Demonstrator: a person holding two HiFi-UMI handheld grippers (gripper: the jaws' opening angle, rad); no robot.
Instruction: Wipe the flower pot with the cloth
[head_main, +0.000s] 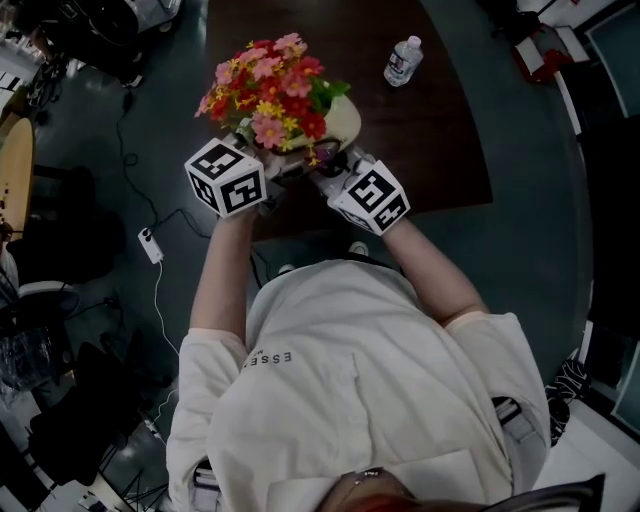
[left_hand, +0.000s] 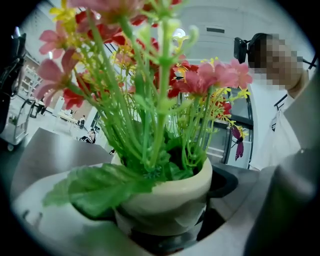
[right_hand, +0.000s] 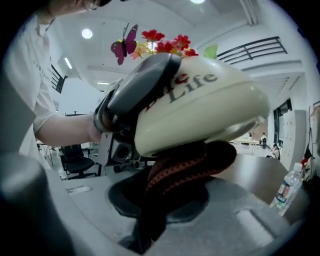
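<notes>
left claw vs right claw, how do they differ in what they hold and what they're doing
The left claw is clamped on the cream flower pot and holds it tilted. The right claw grips a dark cloth with orange stripes. The left claw only carries the pot, whereas the right claw presses its cloth against the pot's outside. Both are shut on something and meet at the pot.

Pot (right_hand: 200, 100): cream, lettering (right_hand: 192, 85) red and black.
Flowers (head_main: 268, 88): pink, red, yellow; stems (left_hand: 150, 115) and leaves (left_hand: 95, 187) green.
Cloth (right_hand: 175, 172): black with orange-red dotted stripes.
Tabletop (head_main: 440, 140): dark brown.
Bottle (head_main: 402, 62): clear, white cap (head_main: 413, 42).
Shirt (head_main: 370, 380): off-white.
Butterfly (right_hand: 125, 42): magenta.
</notes>
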